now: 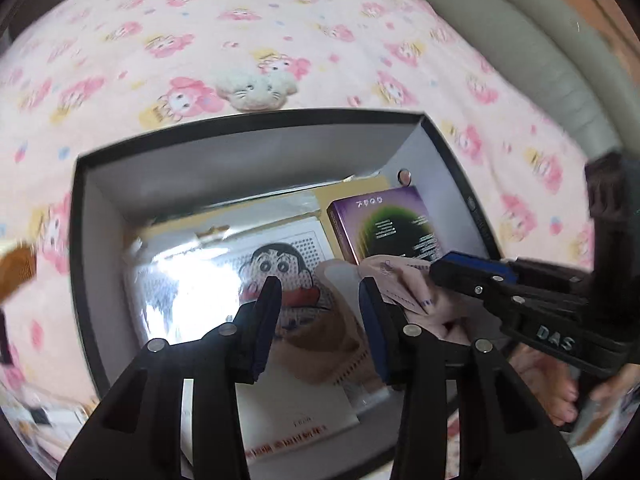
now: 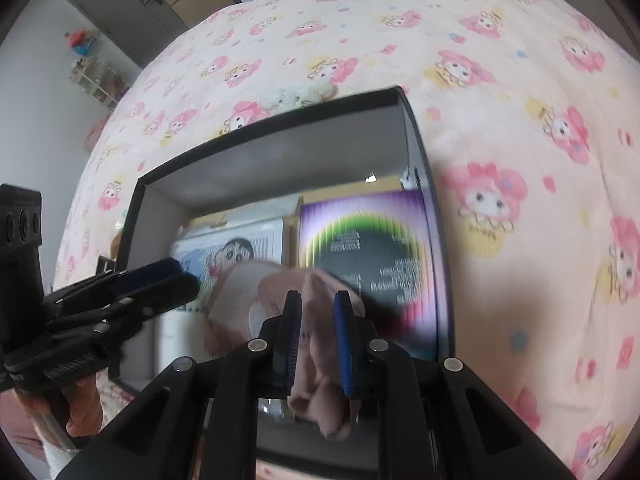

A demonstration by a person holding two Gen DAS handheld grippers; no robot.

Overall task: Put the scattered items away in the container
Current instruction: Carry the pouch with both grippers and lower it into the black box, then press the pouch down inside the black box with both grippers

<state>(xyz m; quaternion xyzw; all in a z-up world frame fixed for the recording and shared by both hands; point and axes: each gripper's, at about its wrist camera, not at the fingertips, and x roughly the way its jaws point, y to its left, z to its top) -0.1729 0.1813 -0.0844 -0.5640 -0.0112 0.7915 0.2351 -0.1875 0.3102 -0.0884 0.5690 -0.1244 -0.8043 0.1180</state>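
Note:
A black box (image 1: 260, 168) with grey inner walls sits on the bed. My left gripper (image 1: 319, 284) hangs open over it, and nothing is pinched between its pads. A pink cloth (image 1: 400, 280) drapes below and to the right of those fingers. Coming in from the right, my right gripper (image 1: 440, 268) has its tip on that cloth. In the right wrist view the right gripper (image 2: 317, 296) is shut on the pink cloth (image 2: 316, 356), which hangs between its pads above the box (image 2: 288, 164). The left gripper (image 2: 186, 274) shows at the left.
Inside the box lie a purple box (image 1: 380, 224), a shiny cartoon-printed packet (image 1: 224, 276) and a white leaflet (image 1: 296, 412). A plush cat face (image 1: 256, 88) rests on the pink cartoon bedspread (image 1: 280, 20) behind the box. A brown item (image 1: 16, 268) sits at the left edge.

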